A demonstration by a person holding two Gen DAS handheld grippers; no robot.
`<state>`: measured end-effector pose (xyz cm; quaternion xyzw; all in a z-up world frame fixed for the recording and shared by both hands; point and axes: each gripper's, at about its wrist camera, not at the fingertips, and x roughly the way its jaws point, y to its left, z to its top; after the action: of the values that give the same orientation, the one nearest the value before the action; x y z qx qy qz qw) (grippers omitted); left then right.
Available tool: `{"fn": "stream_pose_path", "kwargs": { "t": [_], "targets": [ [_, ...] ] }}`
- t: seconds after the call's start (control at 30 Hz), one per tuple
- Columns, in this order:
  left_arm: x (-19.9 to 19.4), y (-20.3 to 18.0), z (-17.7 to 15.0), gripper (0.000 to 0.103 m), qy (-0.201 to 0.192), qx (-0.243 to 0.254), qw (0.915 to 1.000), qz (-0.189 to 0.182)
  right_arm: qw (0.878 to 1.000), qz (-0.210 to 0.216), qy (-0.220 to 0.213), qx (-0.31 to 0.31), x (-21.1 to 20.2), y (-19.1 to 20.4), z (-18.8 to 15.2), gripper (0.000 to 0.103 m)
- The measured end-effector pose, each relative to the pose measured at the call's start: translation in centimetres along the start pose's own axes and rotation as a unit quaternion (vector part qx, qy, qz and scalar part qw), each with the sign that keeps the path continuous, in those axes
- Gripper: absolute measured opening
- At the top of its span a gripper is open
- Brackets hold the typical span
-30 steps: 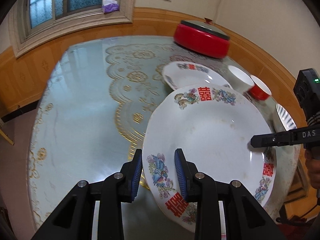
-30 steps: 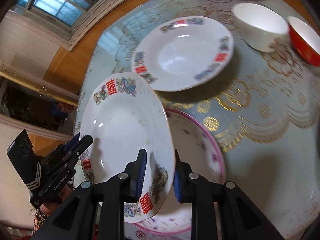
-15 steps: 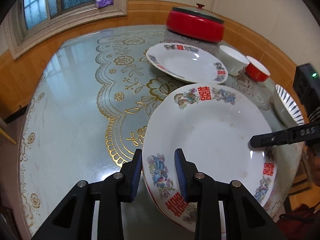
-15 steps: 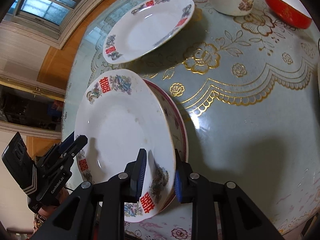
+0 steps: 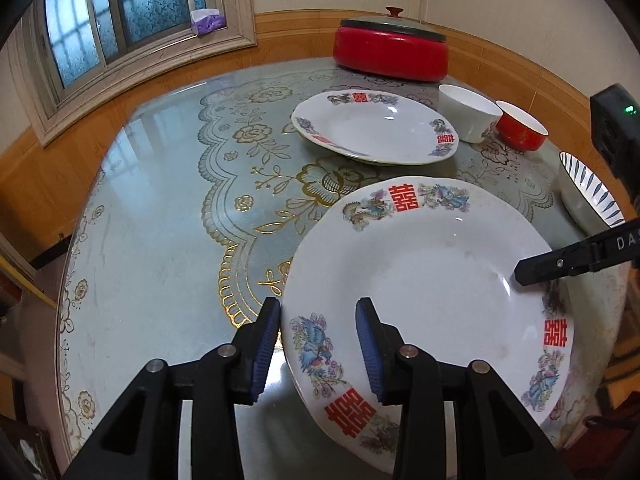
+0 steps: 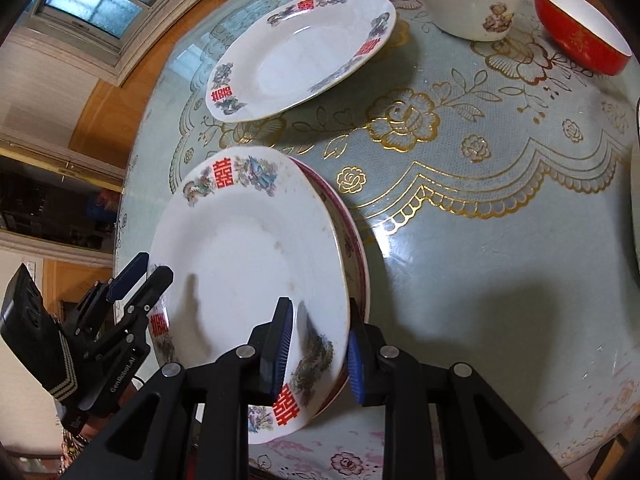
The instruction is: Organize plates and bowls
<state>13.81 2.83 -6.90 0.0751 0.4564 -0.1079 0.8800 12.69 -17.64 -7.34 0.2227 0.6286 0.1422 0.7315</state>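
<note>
White china with red double-happiness marks and painted birds, the near plate (image 5: 424,280) lies on a pink-rimmed plate (image 6: 356,248) at the table's (image 5: 160,220) near edge. On its left rim the left gripper (image 5: 318,344) is letting go: its blue-padded fingers (image 5: 266,344) are spreading, the rim between them with a gap showing on the inner side. On the opposite rim the right gripper (image 6: 318,348) has its fingers (image 6: 280,344) clenched on the same plate, one pad above the rim and one beneath. Further back a second matching plate (image 5: 376,128) sits alone on the glass-covered floral cloth. To its right stand a white bowl (image 5: 470,114) and a red bowl (image 5: 520,126), close together, then a striped bowl (image 5: 588,192) at the edge. Behind them sits a lidded red pot (image 5: 390,50).
</note>
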Motion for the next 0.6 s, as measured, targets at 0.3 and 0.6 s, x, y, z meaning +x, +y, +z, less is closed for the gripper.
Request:
{"fn": "stream_pose_path", "kwargs": {
  "t": [0.3, 0.6],
  "targets": [
    [-0.1, -0.2, -0.1, 0.044, -0.004, 0.000, 1.0000, 0.001, 1.000, -0.008, -0.004, -0.003, -1.5, -0.2, -0.1, 0.025],
    [-0.3, -0.4, -0.2, 0.053, -0.005, 0.000, 0.9999, -0.010, 1.000, -0.019, -0.010, -0.013, -2.0, -0.1, -0.5, 0.026]
  ]
}}
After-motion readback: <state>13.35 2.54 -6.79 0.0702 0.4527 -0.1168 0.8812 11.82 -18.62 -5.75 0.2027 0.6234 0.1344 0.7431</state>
